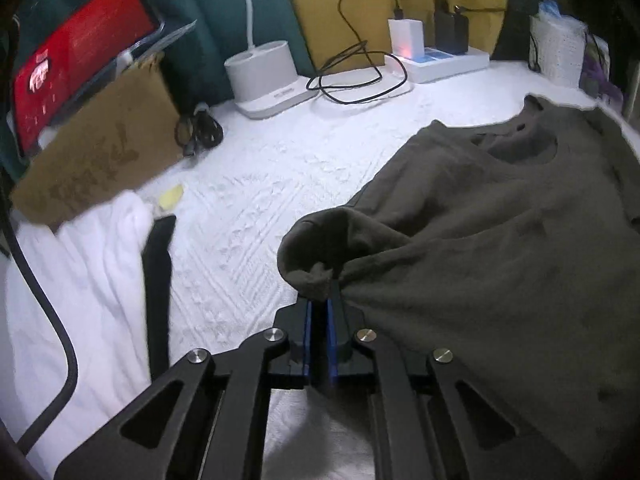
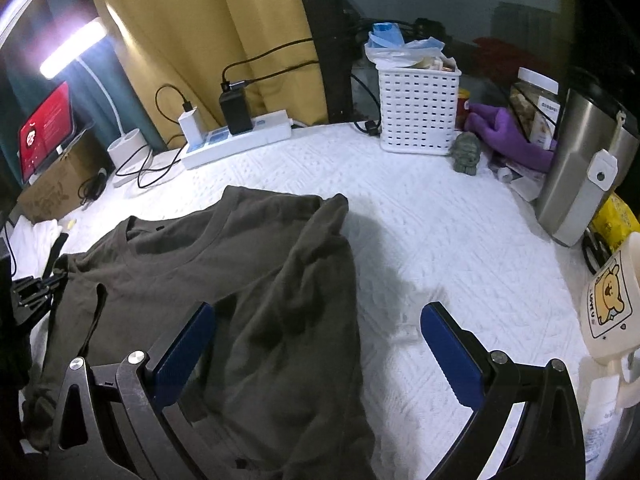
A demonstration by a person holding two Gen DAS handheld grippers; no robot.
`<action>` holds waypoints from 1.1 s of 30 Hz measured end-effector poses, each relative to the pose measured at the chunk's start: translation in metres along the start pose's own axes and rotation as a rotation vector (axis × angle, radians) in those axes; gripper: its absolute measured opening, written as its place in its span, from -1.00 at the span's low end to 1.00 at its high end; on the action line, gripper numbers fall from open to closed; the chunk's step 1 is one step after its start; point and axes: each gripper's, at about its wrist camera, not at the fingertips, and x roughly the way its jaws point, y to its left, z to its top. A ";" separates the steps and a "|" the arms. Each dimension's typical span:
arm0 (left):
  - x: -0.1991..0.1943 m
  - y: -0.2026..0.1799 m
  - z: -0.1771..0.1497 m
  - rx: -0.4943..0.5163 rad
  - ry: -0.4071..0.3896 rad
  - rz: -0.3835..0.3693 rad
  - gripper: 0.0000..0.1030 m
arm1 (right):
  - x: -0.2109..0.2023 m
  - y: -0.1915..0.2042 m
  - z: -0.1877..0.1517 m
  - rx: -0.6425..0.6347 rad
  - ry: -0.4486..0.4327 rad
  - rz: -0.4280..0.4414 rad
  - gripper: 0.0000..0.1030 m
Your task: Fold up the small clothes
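In the left wrist view the left gripper [image 1: 319, 280] sits at lower centre with its jaws drawn almost together, the blue pads [image 1: 307, 340] nearly parallel. A bunched fold at the edge of the olive shirt [image 1: 500, 240] is pinched between them and bulges up over the fingertips. From that pinch the shirt spreads to the right and upper right of the frame, its neckline near the upper right, lying on the white quilted cloth [image 1: 248, 200] that covers the table. A white garment [image 1: 92, 272] lies at the left edge, apart from the shirt.

In the right wrist view the right gripper [image 2: 318, 314] has its jaws spread wide, one blue pad at lower left and the other at lower right. The left pad stands over the shirt [image 2: 224, 280], the right pad over bare white cloth [image 2: 440, 232]; neither pad presses on the fabric, and nothing is held. The shirt fills the lower left and centre of this frame, collar toward the left, with one sleeve or side flap folded over onto the body along its right edge. The left gripper [image 2: 60, 274] shows small at the left edge, at the shirt's edge.
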 end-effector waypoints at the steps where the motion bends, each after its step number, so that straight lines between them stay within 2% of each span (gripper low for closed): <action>1: -0.002 0.005 0.000 -0.026 0.002 -0.023 -0.78 | -0.002 0.000 -0.001 -0.001 -0.002 -0.002 1.00; 2: -0.006 0.005 0.000 -0.036 0.000 -0.029 -0.73 | -0.004 0.001 -0.002 0.000 -0.003 -0.004 1.00; 4: -0.019 0.009 -0.003 -0.049 -0.019 -0.049 -0.43 | -0.007 0.001 -0.006 0.003 -0.005 -0.012 1.00; 10: -0.056 0.004 -0.021 -0.034 -0.051 -0.096 -0.27 | -0.030 -0.001 -0.025 0.009 -0.019 -0.049 1.00; 14: -0.077 -0.001 -0.033 -0.035 -0.075 -0.132 -0.24 | -0.058 -0.004 -0.042 0.020 -0.051 -0.094 1.00; 17: -0.088 -0.007 -0.044 -0.030 -0.082 -0.182 -0.10 | -0.080 -0.008 -0.055 0.032 -0.076 -0.129 1.00; 20: -0.098 -0.016 -0.055 -0.007 -0.086 -0.206 -0.08 | -0.099 -0.012 -0.068 0.041 -0.090 -0.164 0.96; 22: -0.104 -0.021 -0.062 0.001 -0.090 -0.228 -0.08 | -0.109 -0.013 -0.079 0.045 -0.084 -0.186 0.74; 23: -0.106 -0.022 -0.065 0.004 -0.092 -0.235 -0.08 | -0.113 -0.013 -0.084 0.046 -0.081 -0.192 0.72; 30: -0.123 -0.031 -0.089 0.025 -0.096 -0.274 -0.08 | -0.112 0.002 -0.122 0.034 -0.024 -0.160 0.43; 33: -0.131 -0.029 -0.101 0.010 -0.090 -0.302 -0.07 | -0.104 0.008 -0.139 0.042 0.010 -0.140 0.41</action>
